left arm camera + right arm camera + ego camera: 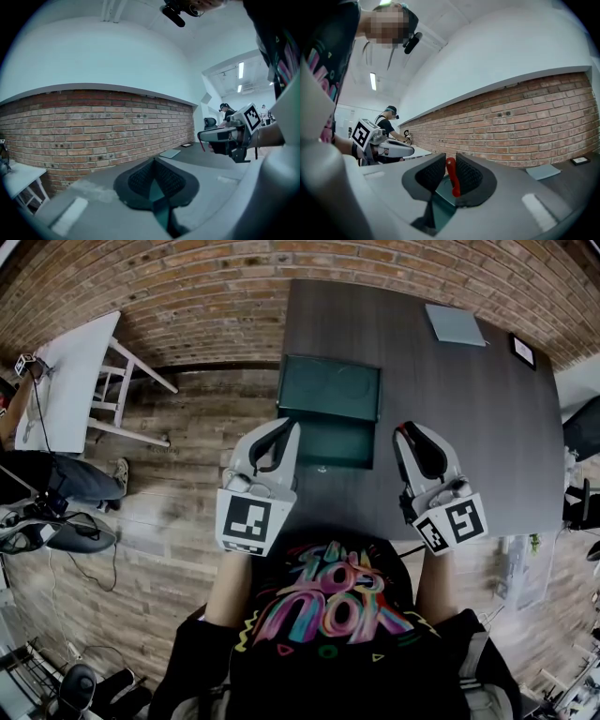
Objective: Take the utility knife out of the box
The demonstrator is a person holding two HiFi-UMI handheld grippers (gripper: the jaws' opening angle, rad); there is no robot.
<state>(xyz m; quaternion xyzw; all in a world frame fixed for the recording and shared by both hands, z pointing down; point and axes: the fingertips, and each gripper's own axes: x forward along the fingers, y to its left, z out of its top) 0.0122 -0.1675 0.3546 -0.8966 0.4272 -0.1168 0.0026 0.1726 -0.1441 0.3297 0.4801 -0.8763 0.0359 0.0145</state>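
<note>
An open green box [328, 390] lies on the dark table [487, 446], ahead of both grippers. My right gripper [405, 430] hovers to the box's right. It is shut on the red utility knife [452, 180], which stands upright between its pads. The left gripper view shows the knife [203, 144] as a red sliver hanging under the right gripper [211, 136]. My left gripper [289, 425] hangs over the box's left edge, and its tips [153, 161] meet with nothing between them. Green of the box shows through the gap behind the tips.
A grey-green pad [455, 322] and a small black-framed item [522, 351] lie at the table's far right. A white table [66, 390] stands on the wooden floor at the left. A brick wall [525, 126] runs behind the table. Another person [386, 119] stands in the background.
</note>
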